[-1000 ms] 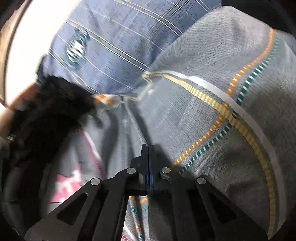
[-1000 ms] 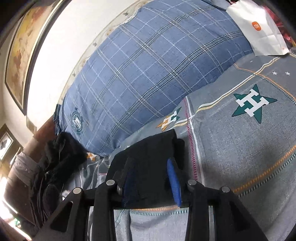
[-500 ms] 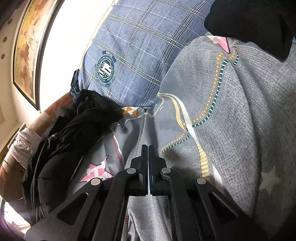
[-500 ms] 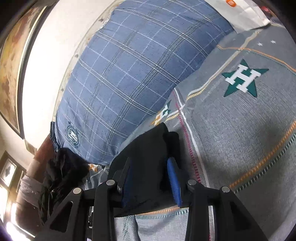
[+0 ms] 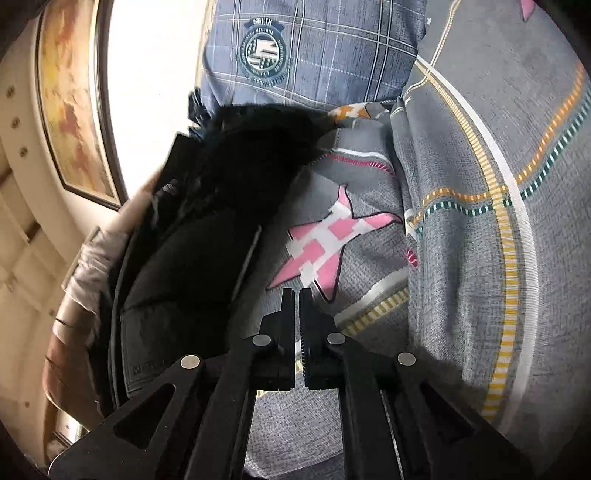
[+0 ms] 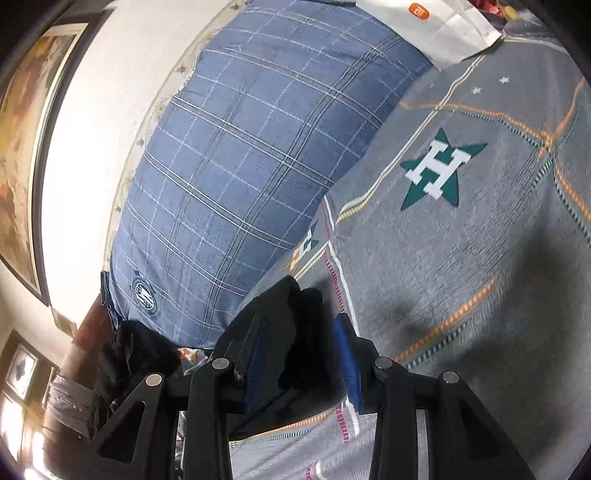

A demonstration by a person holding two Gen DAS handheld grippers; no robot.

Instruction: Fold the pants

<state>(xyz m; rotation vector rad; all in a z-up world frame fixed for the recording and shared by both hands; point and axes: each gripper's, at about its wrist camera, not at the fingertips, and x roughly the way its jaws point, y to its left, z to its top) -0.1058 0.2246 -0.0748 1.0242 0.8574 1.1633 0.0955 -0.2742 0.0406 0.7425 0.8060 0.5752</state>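
Pants: the dark garment (image 6: 280, 332) sits between the jaws of the right gripper (image 6: 295, 354), bunched into a thick wad low over the grey bedspread (image 6: 461, 266); I judge it to be the pants, though its shape is too dark to read.
Right gripper: jaws part-way apart and clamped on that dark cloth, blue pads (image 6: 345, 354) pressing its sides.
Left gripper: the left gripper (image 5: 297, 325) has its jaws clenched together with nothing between them, hovering above the pink star (image 5: 325, 240) printed on the bedspread.
Bed: the blue plaid pillow (image 6: 240, 177) lies along the wall, with a white paper bag (image 6: 436, 26) at its far end.
Other clothing: a black heap (image 5: 207, 221), looking like a padded jacket, lies at the bed's edge just beside the pillow; whether any of it belongs to the task I cannot tell.
Done so far: the pants look gathered into a compact bundle, so at least 1 fold seems made; how many layers it has cannot be seen.
Left to do: by my reading, the bundle has yet to be set down flat on the bedspread and let go, perhaps with a last smoothing.
Risk: held from 1 side only, the wad could slump open when released.
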